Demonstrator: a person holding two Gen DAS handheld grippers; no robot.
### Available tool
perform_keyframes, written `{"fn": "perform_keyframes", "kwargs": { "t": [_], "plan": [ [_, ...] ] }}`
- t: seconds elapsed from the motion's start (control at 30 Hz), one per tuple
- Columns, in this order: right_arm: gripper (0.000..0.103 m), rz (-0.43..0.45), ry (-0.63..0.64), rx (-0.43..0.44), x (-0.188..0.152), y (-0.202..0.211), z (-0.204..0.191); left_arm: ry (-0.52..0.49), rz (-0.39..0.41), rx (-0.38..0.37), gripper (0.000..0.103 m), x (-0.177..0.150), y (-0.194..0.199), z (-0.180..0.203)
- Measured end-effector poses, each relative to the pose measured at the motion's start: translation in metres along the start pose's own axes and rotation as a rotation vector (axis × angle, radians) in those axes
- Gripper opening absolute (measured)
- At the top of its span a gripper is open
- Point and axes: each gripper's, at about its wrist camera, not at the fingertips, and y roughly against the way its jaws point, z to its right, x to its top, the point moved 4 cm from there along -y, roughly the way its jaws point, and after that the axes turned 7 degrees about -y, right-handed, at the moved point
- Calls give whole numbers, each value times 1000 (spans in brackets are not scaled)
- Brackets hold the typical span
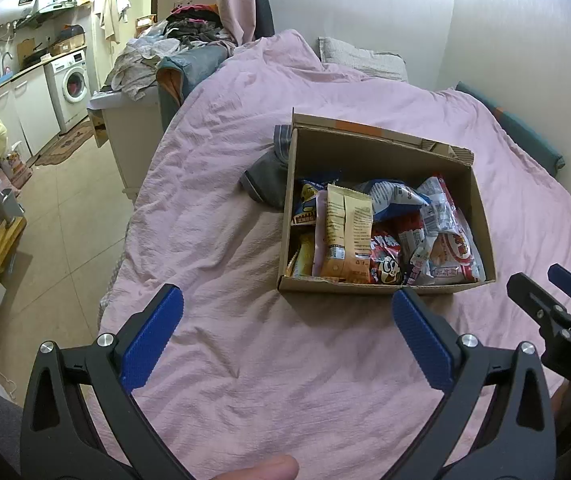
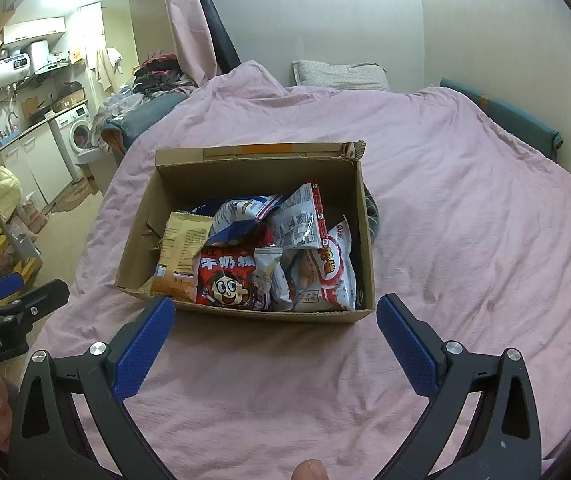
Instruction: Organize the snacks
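Snacks (image 2: 269, 252) sit heaped in the cardboard box (image 2: 245, 152) on the pink bedspread (image 2: 465, 208), nothing loose outside it. Both claws hang short of the near wall, spread wide and empty: right gripper (image 2: 275, 340), left gripper (image 1: 287, 336). Best play, I'd say: pinch the yellow packet (image 2: 183, 256) by its top seam, since it stands proud, and lift straight up.

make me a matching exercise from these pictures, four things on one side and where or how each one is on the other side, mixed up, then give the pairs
Things:
1. cardboard box
2. red cartoon-face packet
3. grey garment
4. left gripper

Places or states:
A. open, holding nothing
B. lying on the pink bedspread, against the outside of the box
C. inside the box, near its front wall
D. open-topped, full of snack packets

Pairs: 1-D, 2-C, 3-B, 4-A
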Motion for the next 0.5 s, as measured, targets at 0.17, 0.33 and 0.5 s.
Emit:
{"fn": "perform_keyframes", "kwargs": {
  "t": [0.17, 0.33, 0.5],
  "plan": [
    [103, 3, -1, -4, 0, 1, 1, 4, -1, -5, 103, 1, 2, 1],
    [103, 2, -2, -5, -1, 0, 2, 8, -1, -7, 103, 0, 3, 1],
    [103, 0, -3, -6, -1, 1, 3, 11, -13, -1, 103, -2, 1, 1]
  ]
}}
